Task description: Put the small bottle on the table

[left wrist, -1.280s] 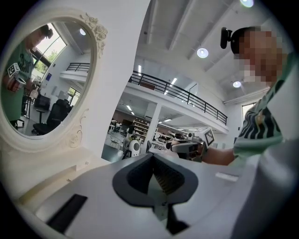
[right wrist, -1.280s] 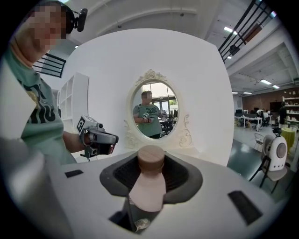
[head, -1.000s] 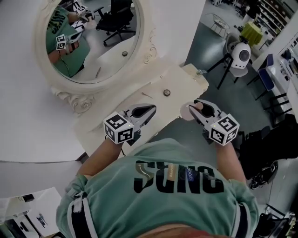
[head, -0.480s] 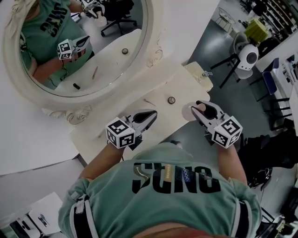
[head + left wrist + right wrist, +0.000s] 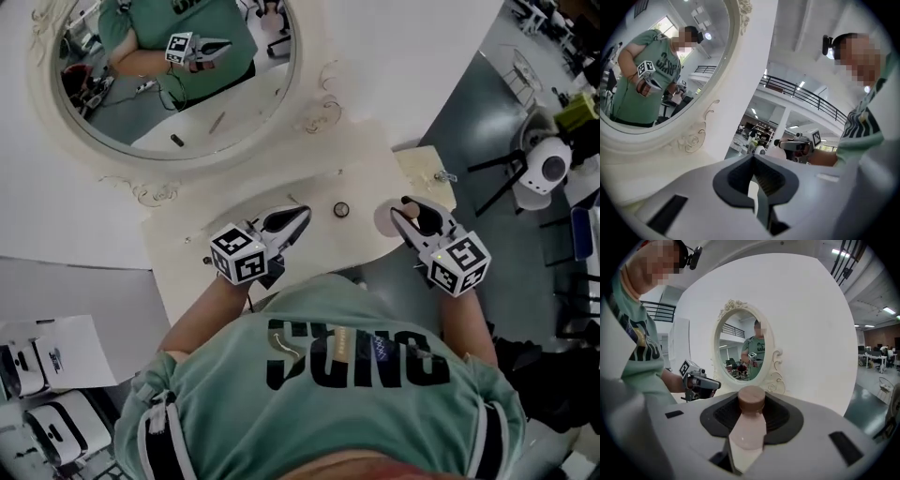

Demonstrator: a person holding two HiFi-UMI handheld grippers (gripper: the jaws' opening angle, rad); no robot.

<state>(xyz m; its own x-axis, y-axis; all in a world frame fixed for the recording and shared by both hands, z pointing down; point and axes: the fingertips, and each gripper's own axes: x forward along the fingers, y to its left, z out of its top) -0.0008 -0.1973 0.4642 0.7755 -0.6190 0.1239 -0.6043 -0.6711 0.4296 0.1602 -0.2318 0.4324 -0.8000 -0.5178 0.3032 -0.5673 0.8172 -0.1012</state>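
Small bottle (image 5: 750,425) is being held in right gripper (image 5: 751,399) — left gripper (image 5: 753,158) closed, empty — and could be toppled if set at table (image 5: 234,239) edge.

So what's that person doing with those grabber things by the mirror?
A person stands at a table with a mirror, holding a gripper in each hand. The right gripper is shut on a small bottle, by the table's edge. The left gripper is shut and empty, above the table. The bottle is not on the table yet.
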